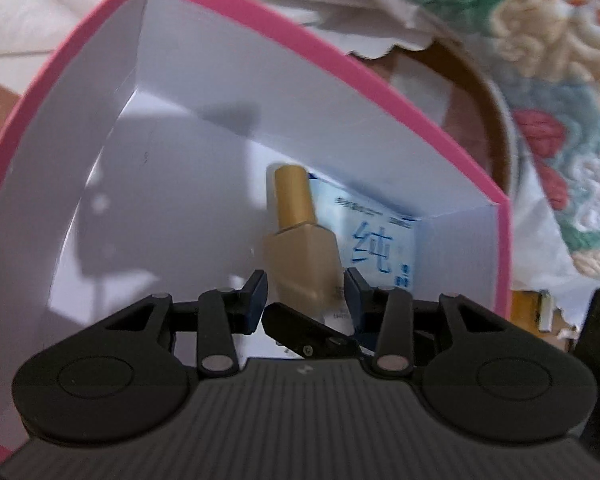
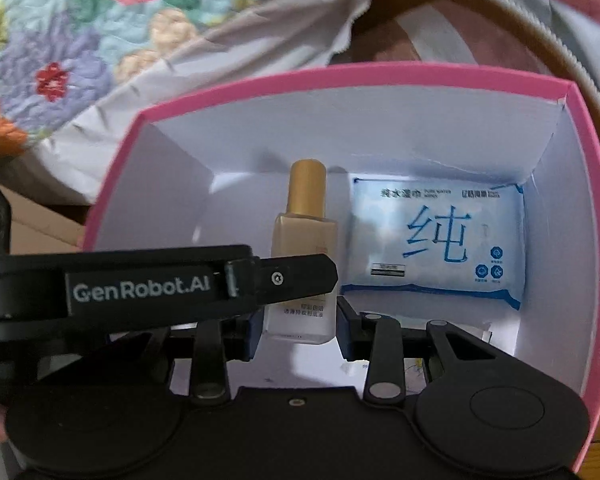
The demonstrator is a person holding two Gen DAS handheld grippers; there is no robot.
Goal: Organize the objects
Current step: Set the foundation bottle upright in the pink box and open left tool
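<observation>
Wipes pack beside bottle, pink box

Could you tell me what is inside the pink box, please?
Inside the box: a gold-capped bottle and a blue wipes pack beside it. The grippers cover the near floor.
</observation>
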